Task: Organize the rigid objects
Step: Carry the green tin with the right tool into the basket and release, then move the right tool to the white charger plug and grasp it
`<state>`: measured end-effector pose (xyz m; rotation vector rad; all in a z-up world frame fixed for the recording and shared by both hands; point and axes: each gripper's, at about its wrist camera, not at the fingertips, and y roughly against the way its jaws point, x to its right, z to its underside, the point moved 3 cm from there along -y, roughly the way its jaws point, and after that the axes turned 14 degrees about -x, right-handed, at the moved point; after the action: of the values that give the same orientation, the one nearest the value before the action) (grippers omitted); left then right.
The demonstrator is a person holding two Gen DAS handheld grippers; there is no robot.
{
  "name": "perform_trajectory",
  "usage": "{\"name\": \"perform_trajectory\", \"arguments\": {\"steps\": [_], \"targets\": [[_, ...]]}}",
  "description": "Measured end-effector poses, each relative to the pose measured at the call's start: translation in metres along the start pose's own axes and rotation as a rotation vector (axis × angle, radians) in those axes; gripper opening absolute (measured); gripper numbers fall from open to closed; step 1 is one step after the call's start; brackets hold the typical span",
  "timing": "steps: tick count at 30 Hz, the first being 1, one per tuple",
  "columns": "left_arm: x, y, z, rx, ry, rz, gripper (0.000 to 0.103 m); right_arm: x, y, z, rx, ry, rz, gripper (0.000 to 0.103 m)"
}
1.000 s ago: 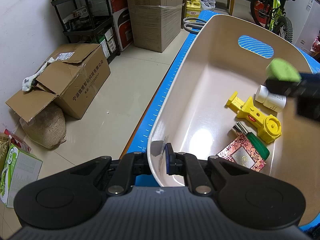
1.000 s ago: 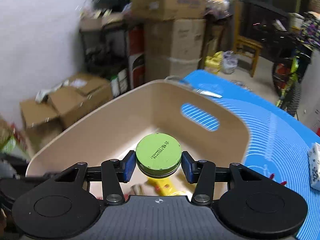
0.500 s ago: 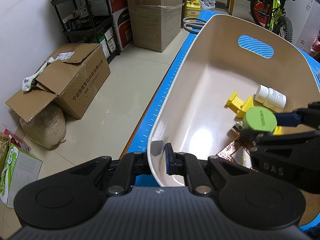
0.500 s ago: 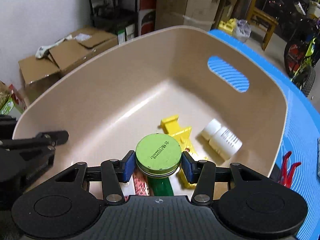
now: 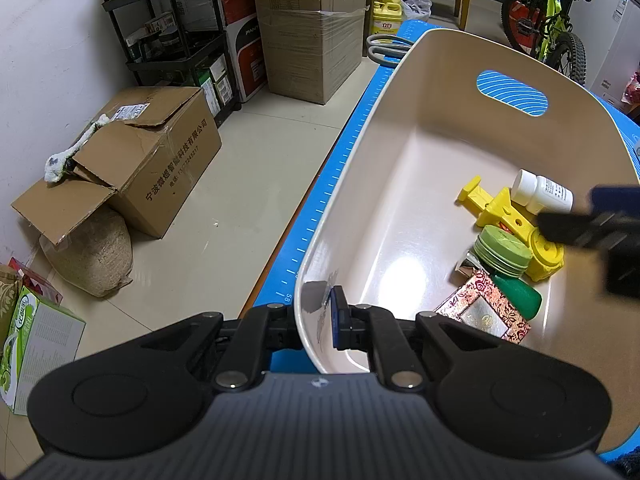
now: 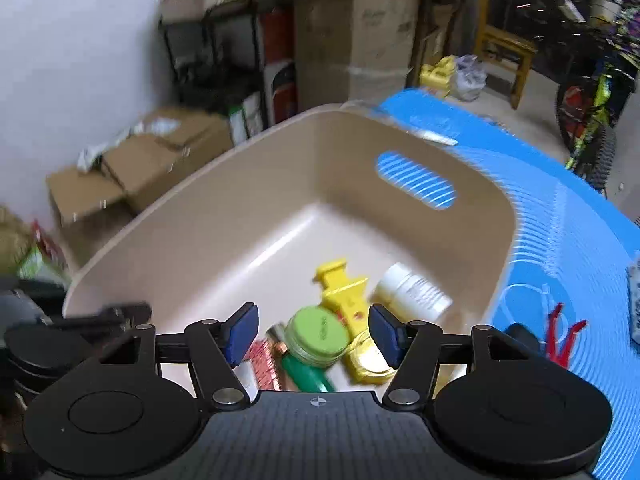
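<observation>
A beige plastic basin (image 5: 400, 92) stands on the blue mat. My left gripper (image 5: 316, 320) is shut on its near rim. In the basin lie a green round tin (image 5: 502, 250), a yellow plastic part (image 5: 516, 220), a white pill bottle (image 5: 542, 192), a green bottle (image 5: 516, 296) and a red patterned box (image 5: 484, 316). My right gripper (image 6: 316, 330) is open and empty above the basin (image 6: 224, 208), over the green tin (image 6: 320, 332). It shows blurred at the right edge of the left wrist view (image 5: 600, 224).
Red-handled pliers (image 6: 560, 336) and a small white box (image 6: 634, 304) lie on the blue mat (image 6: 560, 216) right of the basin. Grey scissors (image 5: 386, 46) lie beyond it. Cardboard boxes (image 5: 160, 152), a shelf and a bicycle (image 5: 556, 24) stand on the floor around.
My right gripper lowered the green tin into the basin, opened and let it go. The tin now rests on the other objects. The right gripper is rising. The left gripper has not moved.
</observation>
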<state>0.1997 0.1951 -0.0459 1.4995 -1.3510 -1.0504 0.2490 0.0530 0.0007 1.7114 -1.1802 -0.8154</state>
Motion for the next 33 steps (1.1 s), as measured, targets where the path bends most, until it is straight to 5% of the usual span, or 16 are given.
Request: {"name": "perform_trajectory", "arguments": {"steps": [7, 12, 20, 33], "targets": [[0.001, 0.000, -0.001, 0.000, -0.001, -0.001, 0.014, 0.050, 0.044, 0.008, 0.125, -0.065, 0.024, 0.070], [0.001, 0.000, -0.001, 0.000, -0.001, 0.000, 0.014, 0.088, 0.050, 0.019, 0.135, -0.092, 0.060, 0.070], [0.000, 0.000, 0.000, 0.000, -0.001, -0.001, 0.014, 0.130, 0.023, 0.045, 0.065, -0.113, 0.066, 0.070], [0.001, 0.000, -0.001, 0.000, -0.002, -0.001, 0.014, 0.131, -0.053, 0.055, -0.061, -0.212, 0.039, 0.070]]}}
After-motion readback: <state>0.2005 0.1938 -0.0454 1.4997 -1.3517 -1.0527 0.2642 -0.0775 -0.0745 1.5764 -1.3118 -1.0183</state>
